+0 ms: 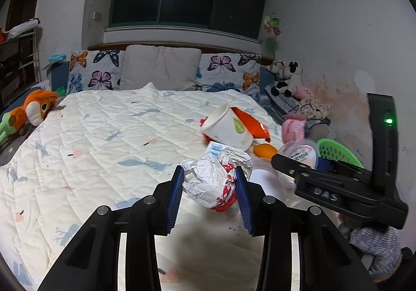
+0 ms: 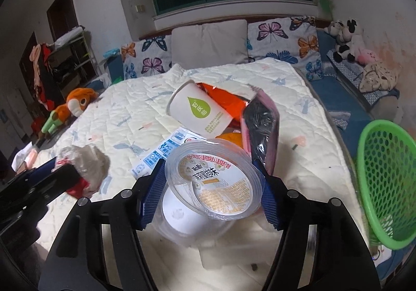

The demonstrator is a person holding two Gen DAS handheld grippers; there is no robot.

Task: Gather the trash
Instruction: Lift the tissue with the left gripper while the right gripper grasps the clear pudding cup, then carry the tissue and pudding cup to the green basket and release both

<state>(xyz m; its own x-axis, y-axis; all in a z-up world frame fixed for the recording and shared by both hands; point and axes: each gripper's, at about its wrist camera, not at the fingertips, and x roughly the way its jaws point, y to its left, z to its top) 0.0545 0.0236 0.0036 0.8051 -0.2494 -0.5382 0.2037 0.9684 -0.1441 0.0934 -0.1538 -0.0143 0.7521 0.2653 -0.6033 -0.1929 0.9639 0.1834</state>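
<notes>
We see the left gripper (image 1: 209, 182) jaws clamping crumpled paper (image 1: 213, 182); the right gripper (image 2: 210, 193) jaws pinch a clear plastic cup (image 2: 213, 182).

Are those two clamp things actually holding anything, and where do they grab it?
Left tool pinches the crumpled paper wrapper by its sides. Right tool straddles the clear plastic cup at its rim; grip uncertain.

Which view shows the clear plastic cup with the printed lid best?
The right wrist view: the clear plastic cup fills the centre between the right tongs, its printed lid readable. The left wrist view shows only part of it, small, behind the right tongs.
</notes>
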